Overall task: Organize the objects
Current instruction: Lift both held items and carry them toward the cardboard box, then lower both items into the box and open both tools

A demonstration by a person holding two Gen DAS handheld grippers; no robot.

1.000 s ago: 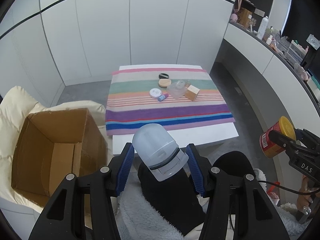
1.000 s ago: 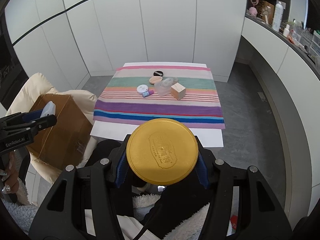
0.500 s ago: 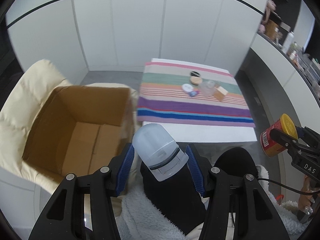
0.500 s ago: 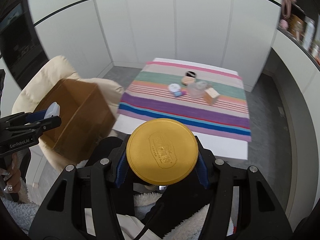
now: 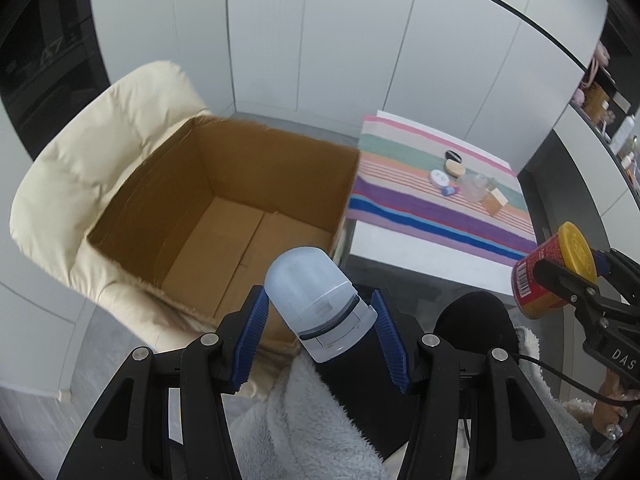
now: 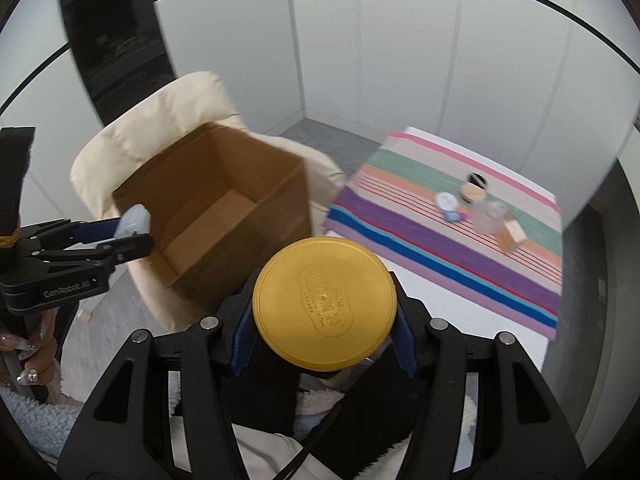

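My left gripper (image 5: 320,312) is shut on a translucent pale-blue capped bottle (image 5: 316,300), held near the front edge of an open, empty cardboard box (image 5: 224,216) on a cream armchair (image 5: 80,160). My right gripper (image 6: 324,312) is shut on a red can with a yellow lid (image 6: 324,304); the can also shows in the left wrist view (image 5: 554,276). The box (image 6: 216,216) lies ahead and left of the can. The left gripper with its bottle (image 6: 132,220) shows at the left.
A low white table (image 5: 420,248) with a striped cloth (image 5: 420,196) stands right of the box. On it lie small round compacts (image 5: 454,162), a clear glass bottle (image 5: 474,186) and a tan carton (image 5: 495,201). White cabinet walls stand behind; a shelf counter runs at far right.
Both grippers have swung left, from facing the table to facing the cardboard box. The box now fills the middle of the views. Both still hold their objects.
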